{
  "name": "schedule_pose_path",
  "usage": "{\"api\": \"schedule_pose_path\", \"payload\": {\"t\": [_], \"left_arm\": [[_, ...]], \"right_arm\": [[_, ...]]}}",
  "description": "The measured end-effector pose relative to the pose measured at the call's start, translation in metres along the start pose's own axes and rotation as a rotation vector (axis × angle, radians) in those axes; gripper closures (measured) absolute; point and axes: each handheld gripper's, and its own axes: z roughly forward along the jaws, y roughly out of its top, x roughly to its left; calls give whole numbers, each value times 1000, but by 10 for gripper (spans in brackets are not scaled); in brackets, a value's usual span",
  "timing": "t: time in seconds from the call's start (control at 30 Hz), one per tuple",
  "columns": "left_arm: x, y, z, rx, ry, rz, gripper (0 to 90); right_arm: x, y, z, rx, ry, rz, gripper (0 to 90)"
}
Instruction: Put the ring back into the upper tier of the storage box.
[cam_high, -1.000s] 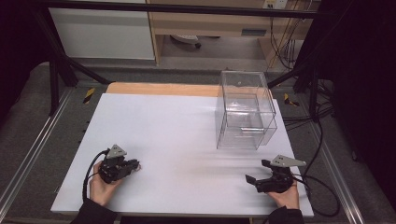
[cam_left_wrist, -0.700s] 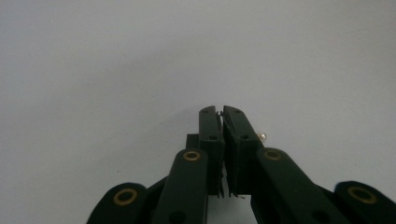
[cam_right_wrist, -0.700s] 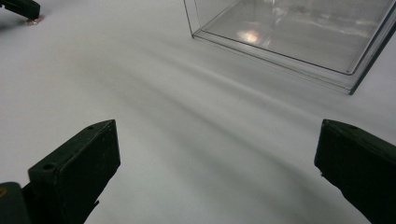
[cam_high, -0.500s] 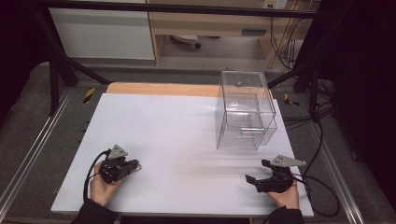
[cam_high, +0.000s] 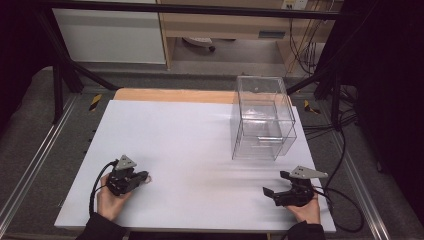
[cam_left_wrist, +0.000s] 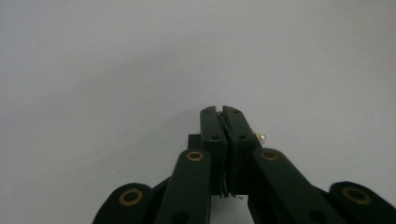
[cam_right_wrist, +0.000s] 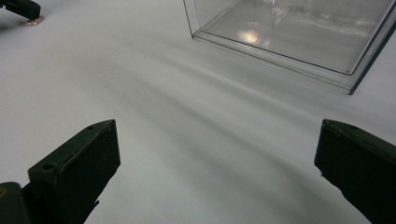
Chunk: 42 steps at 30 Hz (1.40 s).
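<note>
Your left hand-held gripper (cam_high: 142, 178) rests low at the near left of the white desk (cam_high: 190, 135), its jaws pressed together on a small gold-coloured piece with a pearl-like bead (cam_left_wrist: 259, 137); what that piece is, I cannot tell. Your right hand-held gripper (cam_high: 274, 184) sits at the near right of the desk with its jaws spread wide and nothing between them. A clear plastic box (cam_high: 262, 117) stands upright on the far right part of the desk, well apart from both grippers.
</note>
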Motion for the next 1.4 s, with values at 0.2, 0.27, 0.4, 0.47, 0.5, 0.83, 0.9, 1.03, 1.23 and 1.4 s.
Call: {"api": "schedule_pose_path", "payload": {"t": [0.2, 0.27, 0.4, 0.47, 0.5, 0.83, 0.9, 1.03, 1.23, 1.4], "left_arm": [[0, 0, -1, -3, 1, -1, 878], [0, 0, -2, -10, -1, -1, 878], [0, 1, -6, -32, -5, -9, 878], [0, 1, -7, -36, -5, -8, 879], [0, 1, -8, -42, -6, -13, 879], [-2, 3, -16, -79, -18, -7, 879], [-2, 3, -18, -87, -21, -7, 879], [-5, 4, -21, -96, -26, -1, 878], [-9, 6, -23, -108, -34, 10, 878], [-14, 8, -25, -121, -44, 12, 878]], "right_arm": [[0, 0, -1, -1, -1, -2, 5], [0, 0, -1, -1, -1, -1, 5], [0, 0, -1, -2, -2, -2, 6], [0, 0, -1, -2, -2, -1, 5], [0, 0, -1, -2, -2, -1, 5], [0, 0, -1, -1, -2, -2, 5], [0, 0, -1, -1, -2, -3, 6], [0, 0, -1, -1, -3, -3, 5], [0, 0, -1, -1, -3, -3, 6], [0, 0, -1, 0, -3, 0, 5]]}}
